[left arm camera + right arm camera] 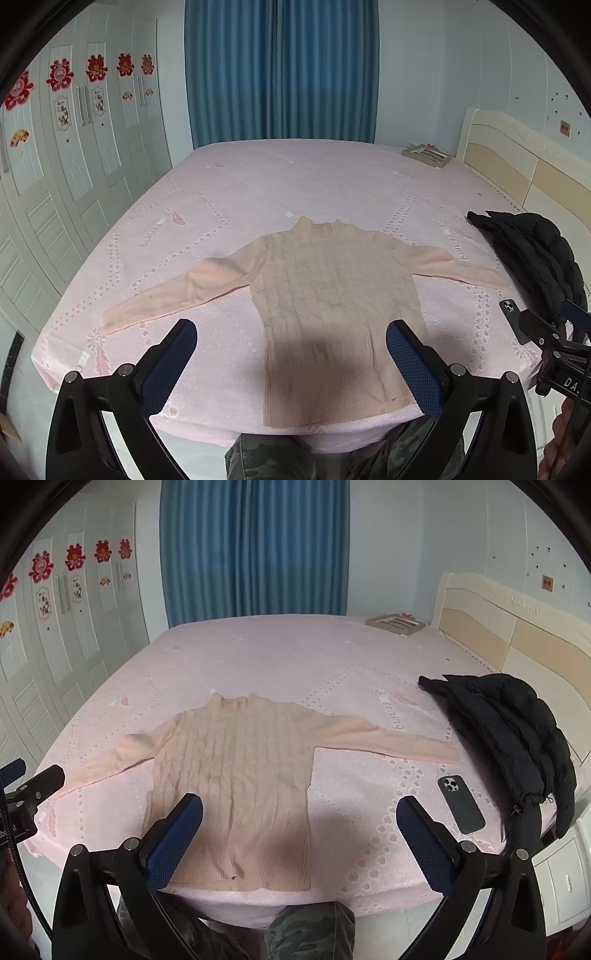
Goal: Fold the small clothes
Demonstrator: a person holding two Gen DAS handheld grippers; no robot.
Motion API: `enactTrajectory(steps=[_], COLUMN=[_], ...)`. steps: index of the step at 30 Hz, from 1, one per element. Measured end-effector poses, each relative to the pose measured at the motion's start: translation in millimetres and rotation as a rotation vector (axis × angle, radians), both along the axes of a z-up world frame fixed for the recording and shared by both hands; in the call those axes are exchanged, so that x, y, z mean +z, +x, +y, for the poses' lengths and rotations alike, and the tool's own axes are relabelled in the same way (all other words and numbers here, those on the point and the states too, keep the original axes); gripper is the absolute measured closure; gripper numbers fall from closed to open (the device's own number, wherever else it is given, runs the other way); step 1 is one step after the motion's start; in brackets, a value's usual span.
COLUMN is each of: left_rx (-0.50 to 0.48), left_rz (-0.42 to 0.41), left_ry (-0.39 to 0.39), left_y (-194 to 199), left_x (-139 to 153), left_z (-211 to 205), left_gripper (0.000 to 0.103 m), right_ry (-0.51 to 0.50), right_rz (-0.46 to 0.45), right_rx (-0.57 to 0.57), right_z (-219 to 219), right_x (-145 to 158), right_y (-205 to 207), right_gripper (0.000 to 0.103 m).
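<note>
A pale pink cable-knit sweater (332, 295) lies flat and face up on the pink bedsheet (258, 184), close to the near edge of the bed, its hem toward the person and its high collar pointing away toward the blue curtain (280, 70). Both sleeves are spread out sideways, unfolded.

The left gripper (291, 336) hangs above the lower body of the sweater with its blue-padded fingers (173, 358) wide apart and nothing between them. The right gripper (299, 812) hovers over the sweater's right lower side and the bare sheet next to it, its jaws likewise spread wide and empty. Neither appears to touch the fabric, though the fisheye view makes the height hard to judge.

Just past the right sleeve's cuff a dark phone (461, 804) lies camera side up on the sheet, near a crumpled black puffer jacket (509, 738) that sits by the cream headboard (517, 627). A flat box (395, 622) rests at the far corner. White wardrobe doors (74, 147) with red paper decorations line the left wall. Camouflage trousers (310, 930) of the person show at the bottom edge.
</note>
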State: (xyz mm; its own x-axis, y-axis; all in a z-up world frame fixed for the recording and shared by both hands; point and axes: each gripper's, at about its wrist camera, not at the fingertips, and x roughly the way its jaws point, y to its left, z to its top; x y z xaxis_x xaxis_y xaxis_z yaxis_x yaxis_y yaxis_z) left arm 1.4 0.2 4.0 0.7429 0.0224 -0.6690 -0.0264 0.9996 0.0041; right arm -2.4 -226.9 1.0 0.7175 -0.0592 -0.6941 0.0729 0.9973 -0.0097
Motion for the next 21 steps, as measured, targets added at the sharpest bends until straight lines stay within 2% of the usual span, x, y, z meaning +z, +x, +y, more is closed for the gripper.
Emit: enactTrajectory(steps=[21], left_rx=[-0.001], left_rz=[0.020], left_ry=[0.014], left_y=[3.1], left_x=[-9.3], left_z=[-8.1], left_gripper=[0.000], right_ry=[0.012], right_rz=[-0.007], right_rx=[-0.008], right_z=[-3.7], right_x=[-2.5], right_y=[1.7], right_gripper=[0.000])
